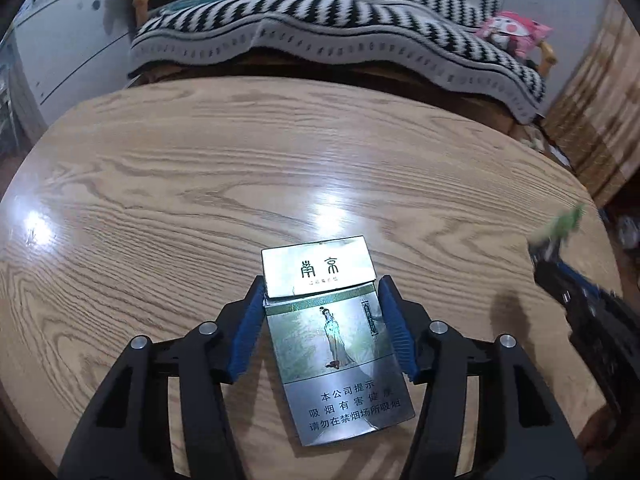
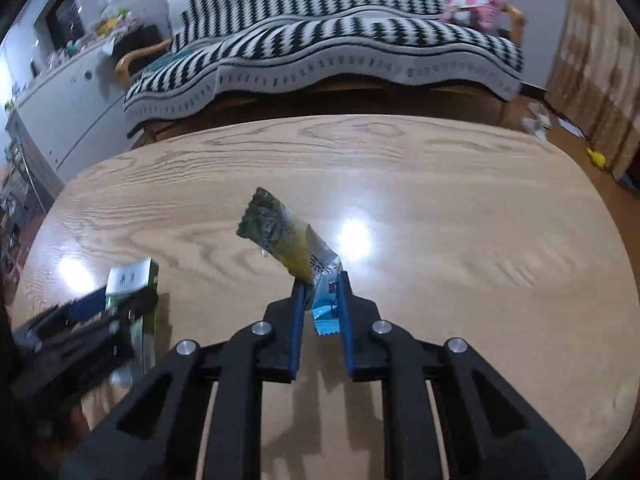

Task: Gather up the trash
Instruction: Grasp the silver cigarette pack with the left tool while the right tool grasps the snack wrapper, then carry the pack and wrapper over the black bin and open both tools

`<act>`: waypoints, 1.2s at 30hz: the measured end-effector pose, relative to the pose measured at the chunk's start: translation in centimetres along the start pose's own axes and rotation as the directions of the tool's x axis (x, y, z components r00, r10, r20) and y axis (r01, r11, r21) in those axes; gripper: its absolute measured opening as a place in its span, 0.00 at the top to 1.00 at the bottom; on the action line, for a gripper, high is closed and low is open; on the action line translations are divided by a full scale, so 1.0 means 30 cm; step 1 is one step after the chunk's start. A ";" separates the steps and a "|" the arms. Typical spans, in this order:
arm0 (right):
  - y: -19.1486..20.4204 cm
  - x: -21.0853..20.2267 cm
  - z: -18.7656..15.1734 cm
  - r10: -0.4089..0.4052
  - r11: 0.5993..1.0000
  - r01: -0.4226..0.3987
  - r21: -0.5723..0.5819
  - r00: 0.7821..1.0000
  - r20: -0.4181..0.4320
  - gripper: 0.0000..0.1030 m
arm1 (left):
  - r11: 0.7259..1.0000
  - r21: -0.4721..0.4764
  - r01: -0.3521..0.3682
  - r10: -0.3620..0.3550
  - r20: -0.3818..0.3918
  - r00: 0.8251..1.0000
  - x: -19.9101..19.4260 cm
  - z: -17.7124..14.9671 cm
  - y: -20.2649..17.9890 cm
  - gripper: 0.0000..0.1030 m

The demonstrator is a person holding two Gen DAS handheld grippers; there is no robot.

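A: What's the left gripper (image 1: 322, 292) got?

B: A cigarette pack (image 1: 336, 340), flat glossy cardboard, silver-grey with a painted figure and a green band. Its flip lid is cracked open and sits a bit crooked. The two blue ribbed pads press against the pack's long sides, so the claw is clamped on it. Whether the pack is lifted off the table (image 1: 200, 184) or resting on it, I cannot tell.

A: And the table?

B: Rounded, pale wood with bold wavy grain, shiny enough to throw back lamp glare.

A: The right gripper (image 2: 322, 280)?

B: Pinched tight on a crinkly snack wrapper (image 2: 280, 236), green and yellow up top, white and light blue at the clamped end. The wrapper stands up off the table, leaning left and away.

A: How are the two posed?

B: Both reach forward over the table, tilted down. From the right camera the left gripper (image 2: 116, 300) sits low at the left, blurred, with the cigarette pack (image 2: 130, 278) in it.
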State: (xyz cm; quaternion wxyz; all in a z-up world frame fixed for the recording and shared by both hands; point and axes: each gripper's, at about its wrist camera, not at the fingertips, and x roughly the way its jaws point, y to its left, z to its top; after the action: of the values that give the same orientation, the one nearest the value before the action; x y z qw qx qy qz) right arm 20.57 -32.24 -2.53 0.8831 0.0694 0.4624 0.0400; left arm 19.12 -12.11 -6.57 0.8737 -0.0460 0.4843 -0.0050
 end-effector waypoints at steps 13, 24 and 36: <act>-0.611 -0.598 -0.522 -0.188 0.921 0.146 0.362 0.979 0.083 0.84 | 0.887 0.367 0.281 -0.336 0.094 0.937 -0.368 -0.315 -0.531 0.46; -1.084 -0.887 -1.014 -0.342 0.744 0.288 0.604 0.939 -0.026 0.84 | 0.671 0.588 0.452 -0.551 -0.013 0.835 -0.558 -0.717 -1.058 0.46; -1.344 -0.862 -1.316 -0.277 0.613 0.329 0.718 0.941 -0.194 0.84 | 0.514 0.702 0.494 -0.567 -0.155 0.809 -0.519 -1.038 -1.354 0.46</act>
State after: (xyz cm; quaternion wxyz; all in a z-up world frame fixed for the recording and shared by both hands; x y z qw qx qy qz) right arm -26.35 -72.14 -10.21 0.7566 0.3415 0.4708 -0.2988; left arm -14.04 -54.08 -6.33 0.7980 0.1504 0.3636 -0.4564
